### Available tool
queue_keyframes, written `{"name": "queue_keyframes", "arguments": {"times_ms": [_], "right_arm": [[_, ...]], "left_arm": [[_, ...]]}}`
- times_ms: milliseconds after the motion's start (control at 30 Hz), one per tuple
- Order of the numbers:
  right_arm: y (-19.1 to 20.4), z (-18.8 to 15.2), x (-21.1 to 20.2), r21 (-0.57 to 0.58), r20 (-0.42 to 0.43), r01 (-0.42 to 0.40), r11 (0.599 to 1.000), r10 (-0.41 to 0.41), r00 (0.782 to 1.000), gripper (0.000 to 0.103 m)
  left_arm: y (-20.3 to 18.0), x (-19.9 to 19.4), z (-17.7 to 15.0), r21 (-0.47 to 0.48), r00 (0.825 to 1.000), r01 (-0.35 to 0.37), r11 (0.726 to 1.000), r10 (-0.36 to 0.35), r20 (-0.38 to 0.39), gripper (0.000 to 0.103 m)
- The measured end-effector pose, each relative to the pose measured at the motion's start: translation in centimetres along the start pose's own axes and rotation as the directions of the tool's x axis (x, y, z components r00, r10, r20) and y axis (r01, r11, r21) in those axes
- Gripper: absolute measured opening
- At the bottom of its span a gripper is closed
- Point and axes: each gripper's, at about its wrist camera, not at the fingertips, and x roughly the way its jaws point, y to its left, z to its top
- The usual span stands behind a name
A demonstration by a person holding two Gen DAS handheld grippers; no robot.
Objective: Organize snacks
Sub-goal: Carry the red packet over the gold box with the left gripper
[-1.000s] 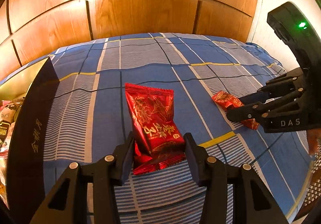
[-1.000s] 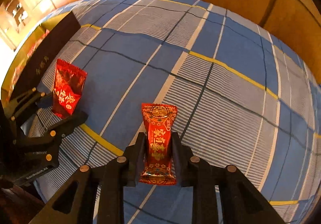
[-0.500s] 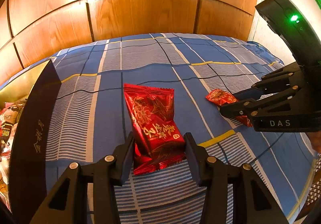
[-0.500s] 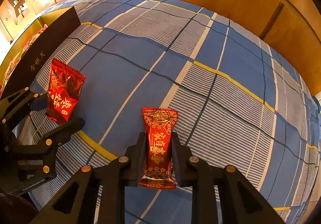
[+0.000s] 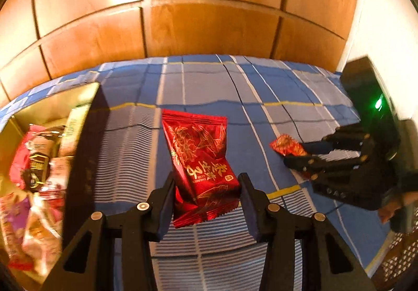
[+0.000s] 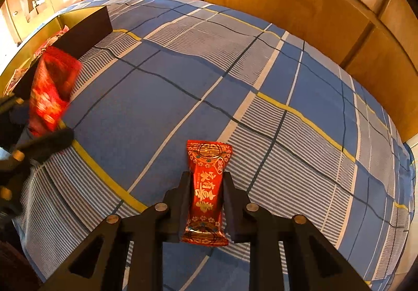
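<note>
A wide red snack packet (image 5: 202,165) is pinched at its lower half between the fingers of the left gripper (image 5: 206,208), above the checked cloth (image 5: 261,87). A narrow red candy bar (image 6: 207,194) is clamped at mid-length by the right gripper (image 6: 205,208). The open box (image 5: 86,150) of snacks lies at 9 o'clock. Both wrappers are judged light, crinkly and slippery; sealed ends would likely slip, so body grips are preferred.

Red-gold snack packet (image 5: 202,160), blue-plaid sheet (image 5: 209,82)
</note>
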Motion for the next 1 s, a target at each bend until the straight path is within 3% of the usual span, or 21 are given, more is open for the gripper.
{"name": "queue_keyframes", "arguments": {"times_ms": [600,1000], "right_arm": [[0.3,-0.1,0.1,-0.026,0.024,0.014,1.0,-0.013,1.0,0.023],[0.2,0.0,0.0,-0.031,0.024,0.012,0.999,-0.011,1.0,0.023]], "left_arm": [[3.6,-6.9,0.7,-0.058,0.995,-0.072,0.996,0.075,0.059,0.046],[7.2,-8.9,-0.1,-0.104,0.995,-0.09,0.991,0.095,0.04,0.046]]}}
